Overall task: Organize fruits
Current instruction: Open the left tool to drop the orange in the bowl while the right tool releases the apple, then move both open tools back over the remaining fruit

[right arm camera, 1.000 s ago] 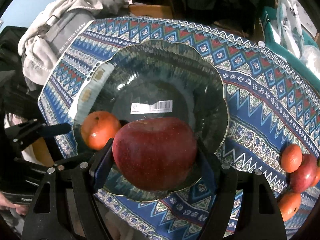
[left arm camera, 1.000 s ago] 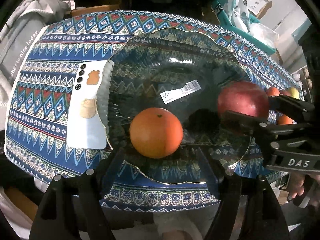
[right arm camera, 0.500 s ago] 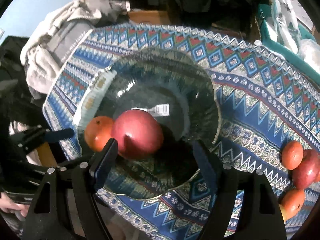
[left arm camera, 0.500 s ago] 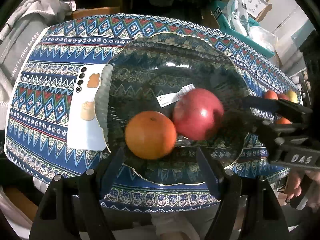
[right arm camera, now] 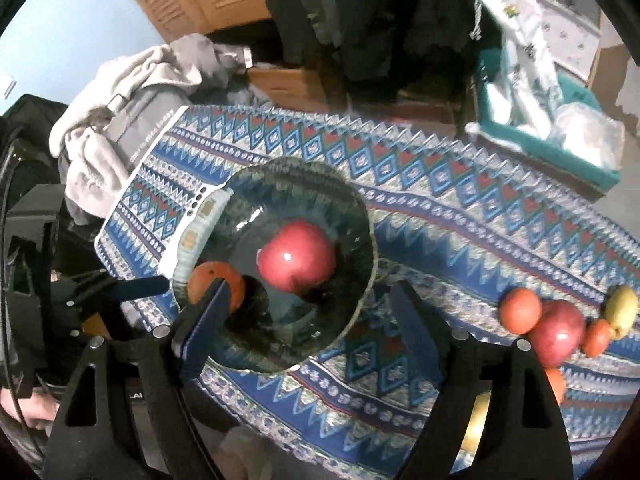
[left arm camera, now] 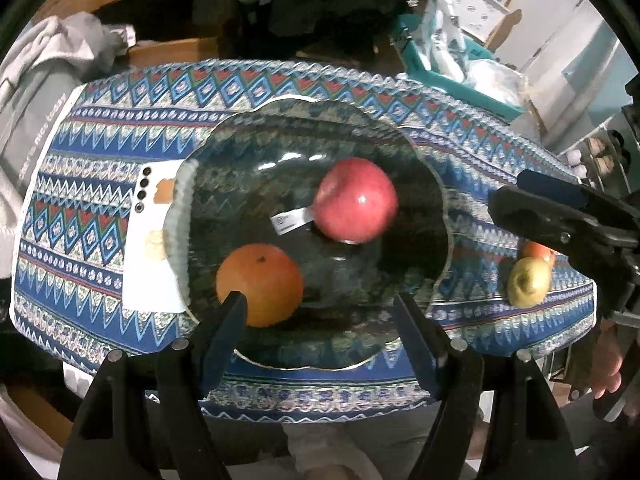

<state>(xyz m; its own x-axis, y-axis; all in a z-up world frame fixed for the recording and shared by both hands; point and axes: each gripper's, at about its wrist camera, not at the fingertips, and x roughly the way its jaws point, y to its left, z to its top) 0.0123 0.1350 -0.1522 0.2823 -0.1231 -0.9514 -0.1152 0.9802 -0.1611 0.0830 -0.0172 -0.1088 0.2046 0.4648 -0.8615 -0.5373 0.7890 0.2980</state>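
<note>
A dark glass bowl (left arm camera: pixel 420 168) (right arm camera: pixel 360 216) stands on the patterned table. In it lie a red apple (left arm camera: pixel 356 200) (right arm camera: pixel 296 256) and an orange (left arm camera: pixel 260 276) (right arm camera: pixel 216 284). My left gripper (left arm camera: pixel 320 328) is open and empty, near the bowl's front rim. My right gripper (right arm camera: pixel 308 316) is open and empty, raised above the bowl's near right side; it also shows at the right of the left wrist view (left arm camera: pixel 560 216). More fruit lies at the table's right end: an orange (right arm camera: pixel 520 310), a red apple (right arm camera: pixel 558 332) and a yellow-green fruit (right arm camera: pixel 622 306) (left arm camera: pixel 528 282).
A white phone (left arm camera: pixel 150 240) lies partly under the bowl's left rim. Grey clothes (right arm camera: pixel 132 108) sit past the table's left end. A teal bin (right arm camera: pixel 560 120) with bags stands behind the table at the right. The table's front edge is close below both grippers.
My right gripper opened and let the red apple go into the bowl, then drew back and up to the right. The apple rolled toward the bowl's middle. The left gripper rose slightly.
</note>
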